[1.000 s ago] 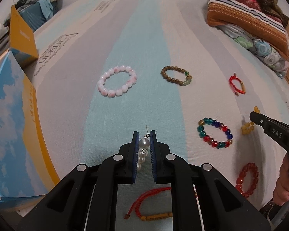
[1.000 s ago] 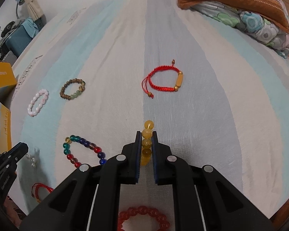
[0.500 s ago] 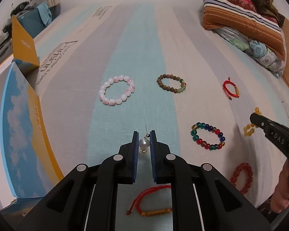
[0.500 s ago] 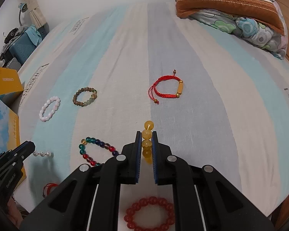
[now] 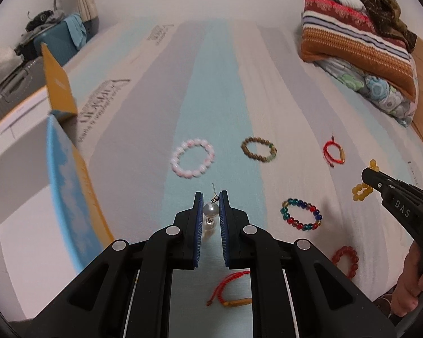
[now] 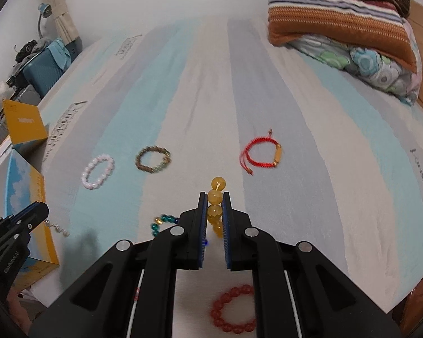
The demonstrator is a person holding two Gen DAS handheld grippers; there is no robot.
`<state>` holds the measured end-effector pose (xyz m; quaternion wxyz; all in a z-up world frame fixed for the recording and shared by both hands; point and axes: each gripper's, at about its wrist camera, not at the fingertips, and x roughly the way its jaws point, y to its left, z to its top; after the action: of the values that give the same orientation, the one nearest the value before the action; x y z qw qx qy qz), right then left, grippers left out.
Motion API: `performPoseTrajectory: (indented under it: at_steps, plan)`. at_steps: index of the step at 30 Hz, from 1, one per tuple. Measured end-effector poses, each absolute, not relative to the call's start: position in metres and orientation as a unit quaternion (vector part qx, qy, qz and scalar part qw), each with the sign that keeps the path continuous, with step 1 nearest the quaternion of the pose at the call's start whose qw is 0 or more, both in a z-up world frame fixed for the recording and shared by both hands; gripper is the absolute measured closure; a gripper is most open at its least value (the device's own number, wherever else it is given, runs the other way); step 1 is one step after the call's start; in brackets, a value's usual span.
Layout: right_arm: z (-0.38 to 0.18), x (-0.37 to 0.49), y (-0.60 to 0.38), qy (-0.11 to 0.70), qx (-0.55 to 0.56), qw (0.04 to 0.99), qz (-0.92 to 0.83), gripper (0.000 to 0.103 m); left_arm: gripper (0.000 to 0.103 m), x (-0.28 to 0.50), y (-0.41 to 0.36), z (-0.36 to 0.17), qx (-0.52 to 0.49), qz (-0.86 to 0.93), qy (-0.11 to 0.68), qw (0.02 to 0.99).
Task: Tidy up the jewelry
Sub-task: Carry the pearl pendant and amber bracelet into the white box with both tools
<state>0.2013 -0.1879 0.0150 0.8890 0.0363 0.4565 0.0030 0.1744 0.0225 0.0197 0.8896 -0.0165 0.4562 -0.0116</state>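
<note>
Step in hand: both grippers carry a piece lifted above the bed [image 5: 211,70]; judged from the task, each is on its way to a place to be sorted, possibly the open box [image 5: 67,197] to the left of the left fingers.
Left gripper [image 5: 211,211]: fingers narrow, pinching a pearl drop earring [image 5: 210,209] by its top pearl; the post sticks out ahead of the fingertips and a smaller pearl hangs back between the pads.
Right gripper [image 6: 214,211]: fingers narrow, clamped on a yellow bead bracelet [image 6: 215,197]; two beads stand out past the fingertips, and the rest drops between and below them.
Doing it well: keep the squeeze steady and move smoothly, since the round pearl could roll out of the pads; carry the earring low over the bed so that a slip costs little; open only once the piece is over its spot.
Ahead of the left fingers: pink bracelet [image 5: 192,157], brown bracelet [image 5: 259,149], both lying flat on the bed.
Right of the left fingers: multicolour bracelet [image 5: 301,214], well clear.
Under the right fingers: red bead bracelet [image 6: 232,309].
Ahead of the right fingers: red cord bracelet [image 6: 260,155].
</note>
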Motion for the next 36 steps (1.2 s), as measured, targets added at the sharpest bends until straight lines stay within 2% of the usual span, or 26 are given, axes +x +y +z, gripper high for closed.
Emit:
performPoseTrajectory:
  at_steps: [14,25,36]
  plan:
    - [0.074,0.194,-0.101,0.424,0.000,0.904,0.060,0.094,0.092,0.151,0.081,0.068,-0.040,0.021,0.431,0.901]
    - [0.095,0.177,-0.020,0.410,-0.031,0.905,0.109,0.094,0.092,0.121,0.139,0.090,-0.061,0.055,0.415,0.906]
    - [0.103,0.160,0.053,0.401,-0.056,0.902,0.153,0.094,0.092,0.088,0.212,0.090,-0.084,0.109,0.414,0.900]
